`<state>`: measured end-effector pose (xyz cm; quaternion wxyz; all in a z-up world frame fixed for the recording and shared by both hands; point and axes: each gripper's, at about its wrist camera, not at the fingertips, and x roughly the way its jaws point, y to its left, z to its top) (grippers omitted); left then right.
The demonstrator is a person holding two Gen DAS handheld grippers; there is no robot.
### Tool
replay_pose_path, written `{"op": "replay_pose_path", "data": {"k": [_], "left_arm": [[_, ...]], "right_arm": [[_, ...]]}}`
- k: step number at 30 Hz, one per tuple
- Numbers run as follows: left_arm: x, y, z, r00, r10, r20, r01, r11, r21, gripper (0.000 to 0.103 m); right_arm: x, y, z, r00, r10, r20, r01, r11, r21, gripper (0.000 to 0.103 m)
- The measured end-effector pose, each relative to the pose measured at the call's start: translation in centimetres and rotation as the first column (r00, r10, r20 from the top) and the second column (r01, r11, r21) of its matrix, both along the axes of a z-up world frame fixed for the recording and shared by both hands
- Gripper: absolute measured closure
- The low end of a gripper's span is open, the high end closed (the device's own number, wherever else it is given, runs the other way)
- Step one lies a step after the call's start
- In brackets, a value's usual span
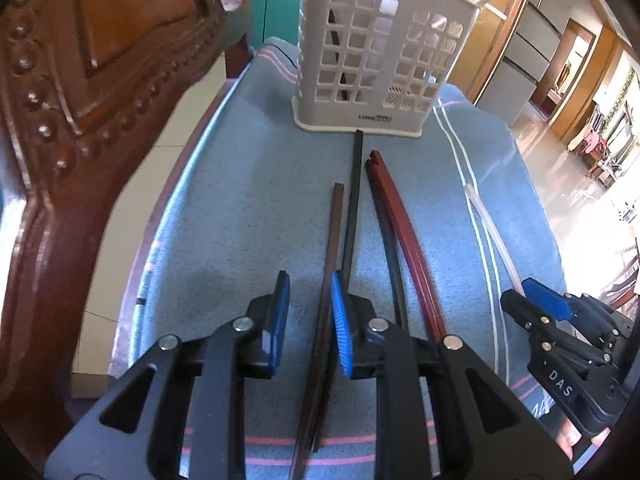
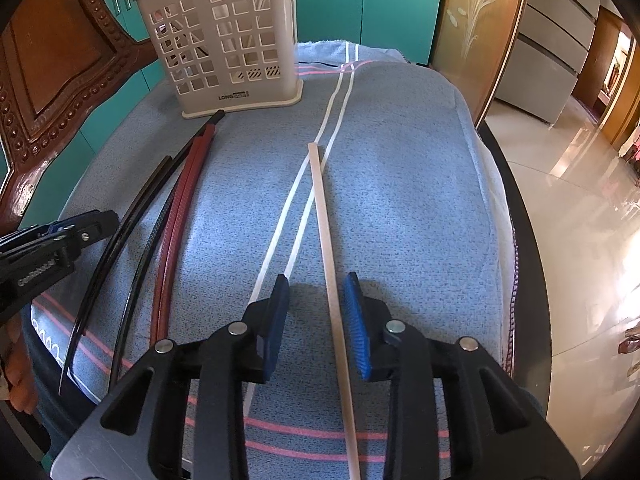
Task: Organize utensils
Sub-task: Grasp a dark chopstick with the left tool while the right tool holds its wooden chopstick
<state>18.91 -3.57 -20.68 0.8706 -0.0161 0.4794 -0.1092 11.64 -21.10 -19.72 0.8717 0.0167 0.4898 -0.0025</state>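
Both sets of jaws sit apart, left gripper [image 1: 310, 322] straddling a brown chopstick [image 1: 326, 280] and right gripper [image 2: 318, 324] a cream chopstick [image 2: 326, 240], so I'd centre each stick, pinch firmly, then lift toward the slotted utensil holder [image 1: 380, 60].

Each wrist view looks steeply down past its own tongs, close above the tabletop [image 1: 240, 184]; both share the utensil holder [image 1: 380, 60] ahead.

Right gripper [image 2: 318, 312] open, blue fingers [image 2: 357, 328] either side of a pale chopstick [image 2: 326, 224] lying on blue towel [image 2: 400, 184]. Left of it: red chopsticks [image 2: 176, 216] and black chopsticks [image 2: 120, 240], ends near grey slotted holder [image 2: 224, 40]. Left gripper [image 2: 60, 236] at frame edge.
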Motion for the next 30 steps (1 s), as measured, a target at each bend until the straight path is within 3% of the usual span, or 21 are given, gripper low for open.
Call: {"op": "replay_pose_path", "data": {"k": [8, 14, 22, 30], "left_arm": [[1.6, -0.9, -0.6, 1.0, 0.006, -0.025, -0.005, 0.999, 0.045, 0.078], [1.8, -1.7, -0.7, 1.0, -0.003, 0.009, 0.002, 0.993, 0.116, 0.078], [1.8, -1.7, -0.7, 1.0, -0.013, -0.006, 0.014, 0.994, 0.112, 0.078], [2.8, -2.1, -0.7, 0.999, -0.005, -0.039, 0.01, 0.992, 0.125, 0.077]], "right_arm": [[0.5, 0.3, 0.0, 1.0, 0.003, -0.005, -0.003, 1.0, -0.017, 0.067], [1.1, 0.2, 0.0, 1.0, 0.004, -0.015, -0.005, 0.999, -0.032, 0.064], [5.2, 0.1, 0.0, 0.998, 0.016, -0.056, -0.021, 0.996, -0.086, 0.064], [6.7, 0.4, -0.1, 0.998, 0.021, -0.055, -0.025, 0.997, -0.073, 0.064]]}}
